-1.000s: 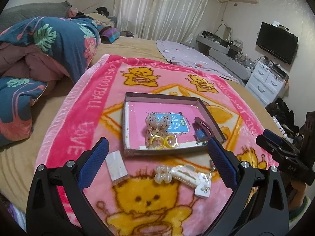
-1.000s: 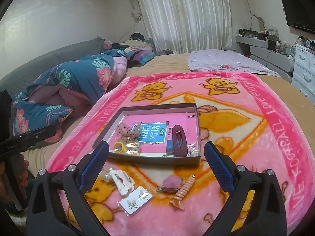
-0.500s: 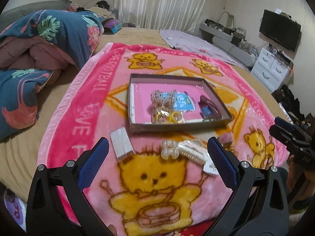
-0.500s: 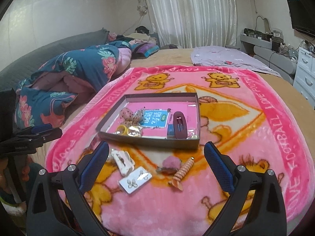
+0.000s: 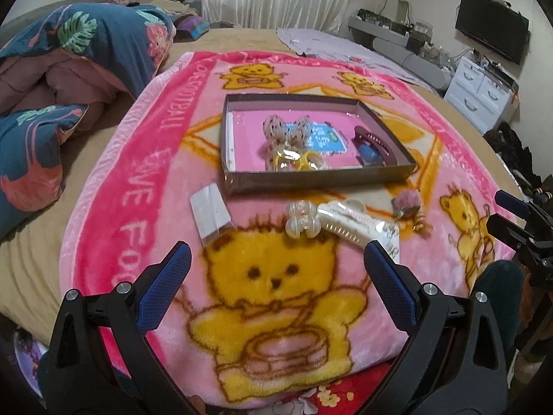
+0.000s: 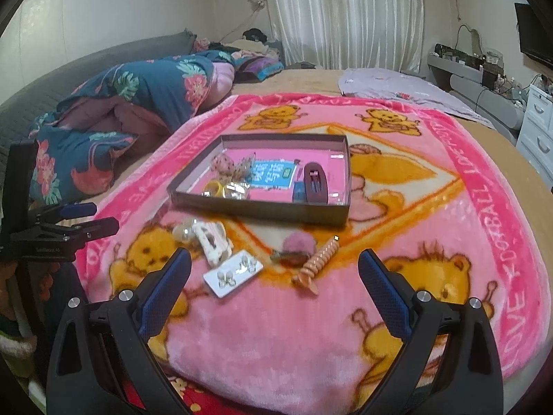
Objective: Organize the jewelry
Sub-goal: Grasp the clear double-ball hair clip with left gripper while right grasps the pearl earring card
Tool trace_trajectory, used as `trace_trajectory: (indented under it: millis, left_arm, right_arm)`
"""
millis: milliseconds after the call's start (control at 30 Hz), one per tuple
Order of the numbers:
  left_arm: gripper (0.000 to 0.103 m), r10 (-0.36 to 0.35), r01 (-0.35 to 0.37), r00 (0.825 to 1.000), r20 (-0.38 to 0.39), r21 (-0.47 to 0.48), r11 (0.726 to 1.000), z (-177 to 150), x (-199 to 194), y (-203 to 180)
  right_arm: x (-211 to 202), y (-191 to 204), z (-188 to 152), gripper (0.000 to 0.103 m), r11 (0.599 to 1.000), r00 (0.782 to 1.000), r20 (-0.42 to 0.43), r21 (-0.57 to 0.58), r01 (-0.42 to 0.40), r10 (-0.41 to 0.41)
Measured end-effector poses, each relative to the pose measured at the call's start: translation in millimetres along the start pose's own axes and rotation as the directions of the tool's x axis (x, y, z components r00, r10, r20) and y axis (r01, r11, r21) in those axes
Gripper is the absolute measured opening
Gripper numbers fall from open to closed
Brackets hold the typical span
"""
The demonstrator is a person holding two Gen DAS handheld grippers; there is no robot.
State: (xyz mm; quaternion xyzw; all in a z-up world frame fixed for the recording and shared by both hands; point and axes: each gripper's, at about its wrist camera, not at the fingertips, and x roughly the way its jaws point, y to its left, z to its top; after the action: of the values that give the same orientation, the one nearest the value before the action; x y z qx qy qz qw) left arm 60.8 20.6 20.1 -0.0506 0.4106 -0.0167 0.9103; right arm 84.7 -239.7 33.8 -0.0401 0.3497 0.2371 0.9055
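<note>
The job looks partly done. The shallow box (image 6: 276, 207) at the middle of the pink bear blanket (image 6: 449, 276) already holds a dark red snap clip (image 6: 315, 182), yellow rings (image 6: 216, 187) and a dotted bow (image 5: 285, 131). Left outside, near the blanket's front edge, lie a white claw clip (image 6: 212, 242), an earring card (image 6: 233, 272), a pink pompom clip (image 6: 298, 246), a spiral clip (image 6: 316, 259) and a white packet (image 5: 211, 212). The left gripper (image 5: 276, 290) and right gripper (image 6: 274, 288) are both spread wide and empty.

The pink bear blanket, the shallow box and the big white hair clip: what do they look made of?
Blanket: plush fleece, matte, with fuzzy pile along the printed outlines. Box: probably cardboard, with thin, straight, dull brown walls. White hair clip: likely glossy plastic, moulded with teeth; it may be pearlescent.
</note>
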Motion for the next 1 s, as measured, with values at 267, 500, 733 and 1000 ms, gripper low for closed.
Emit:
trace_trajectory:
  millis: [267,500,733,1000]
  left_arm:
    - [0.093,-0.003,0.003,1.0,-0.027,0.012,1.0,-11,6,-4]
    - [0.093,-0.003,0.004,0.998,-0.057,0.015,1.0,-21,15,-2]
    - [0.093,-0.001,0.002,0.996,-0.092,0.013,1.0,-25,29,7]
    - [0.093,0.002,-0.001,0.994,-0.107,0.009,1.0,-26,40,14]
  right_arm:
    - [10,14,-20,0.097,0.999,0.999,-0.054,-0.049,-0.011,0.008]
    - [20,22,-28,0.097,0.997,0.996,-0.087,-0.073,-0.027,0.021]
    - [33,31,-29,0.097,0.993,0.993,-0.108,-0.111,-0.049,0.037]
    - [73,39,-28,0.097,0.982,0.981,-0.187,-0.176,-0.073,0.039]
